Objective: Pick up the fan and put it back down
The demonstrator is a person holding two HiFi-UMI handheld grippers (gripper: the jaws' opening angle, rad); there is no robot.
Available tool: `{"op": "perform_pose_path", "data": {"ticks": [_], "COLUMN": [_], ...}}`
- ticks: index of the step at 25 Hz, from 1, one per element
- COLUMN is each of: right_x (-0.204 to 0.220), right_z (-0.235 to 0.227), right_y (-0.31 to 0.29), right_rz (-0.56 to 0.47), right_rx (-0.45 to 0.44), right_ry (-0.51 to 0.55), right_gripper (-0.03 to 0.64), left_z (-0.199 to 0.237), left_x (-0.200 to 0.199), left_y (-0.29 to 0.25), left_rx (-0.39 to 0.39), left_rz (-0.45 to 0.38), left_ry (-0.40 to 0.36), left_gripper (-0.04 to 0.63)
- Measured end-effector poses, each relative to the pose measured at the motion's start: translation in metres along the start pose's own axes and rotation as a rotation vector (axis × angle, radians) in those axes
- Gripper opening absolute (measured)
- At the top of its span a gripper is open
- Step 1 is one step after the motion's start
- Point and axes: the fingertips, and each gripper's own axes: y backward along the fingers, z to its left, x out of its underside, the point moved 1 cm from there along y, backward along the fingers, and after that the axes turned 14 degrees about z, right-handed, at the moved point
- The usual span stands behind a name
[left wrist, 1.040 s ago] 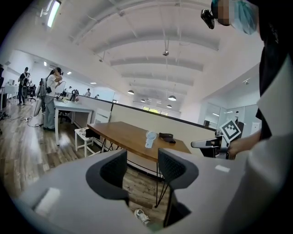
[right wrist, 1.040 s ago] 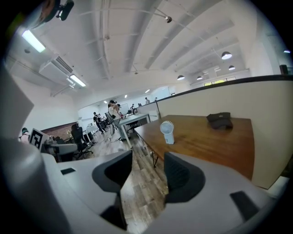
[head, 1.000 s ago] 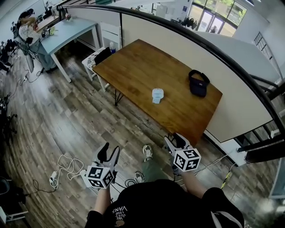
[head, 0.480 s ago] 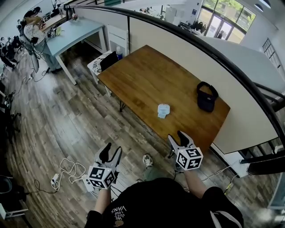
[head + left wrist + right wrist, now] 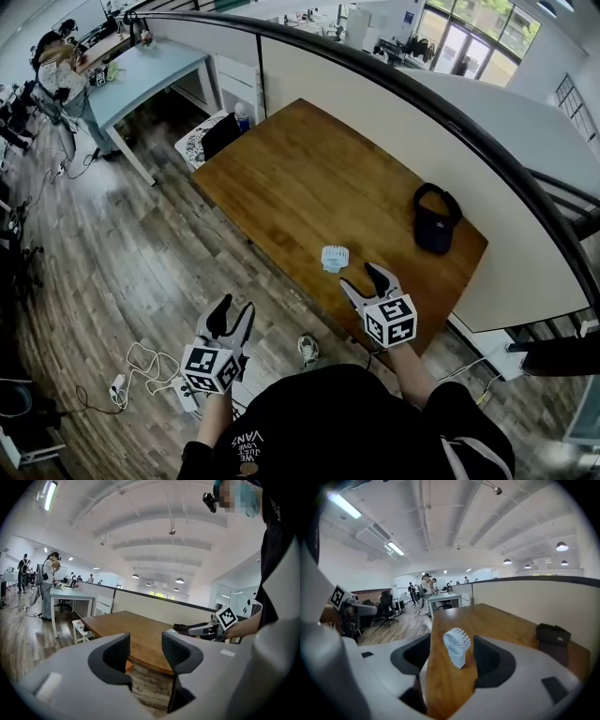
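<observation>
My right gripper (image 5: 364,281) is lined up on the white fan (image 5: 335,258) - jaws opening for the grasp, nothing between the pads yet. The fan stands upright by the wooden table's (image 5: 300,169) near edge. My left gripper (image 5: 232,315) is held back off the table, jaws apart and empty.

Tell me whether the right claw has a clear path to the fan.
Probably yes: the right claw is opening, nothing between its jaws, and the fan stands just ahead on the table, unobstructed.
</observation>
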Motion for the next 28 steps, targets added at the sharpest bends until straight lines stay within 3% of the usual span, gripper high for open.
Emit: {"op": "perform_pose_path", "data": {"ticks": [5, 7, 18, 21, 24, 28], "right_x": [-0.007, -0.008, -0.003, -0.004, -0.006, -0.011], "right_z": [-0.009, -0.011, -0.012, -0.011, -0.013, -0.020], "right_y": [-0.030, -0.040, -0.093, -0.100, -0.104, -0.107], "right_rz": [0.066, 0.074, 0.125, 0.131, 0.142, 0.147], "right_rx": [-0.029, -0.061, -0.215, -0.221, -0.204, -0.166], "right_ry": [0.214, 0.253, 0.305, 0.299, 0.309, 0.273], "right_gripper": [0.265, 0.267, 0.268, 0.267, 0.204, 0.194], "left_z": [0.002, 0.003, 0.025, 0.035, 0.045, 0.056], "left_x": [-0.016, -0.021, -0.020, -0.023, -0.032, -0.043], "left_y": [-0.027, -0.034, -0.055, -0.063, -0.077, -0.100], "left_rx": [-0.022, -0.034, -0.085, -0.078, -0.052, -0.001], "left_rz": [-0.007, -0.008, 0.024, 0.034, 0.037, 0.052], "left_ry": [0.013, 0.019, 0.060, 0.060, 0.047, 0.019], "left_gripper": [0.198, 0.198, 0.198, 0.198, 0.198, 0.197]}}
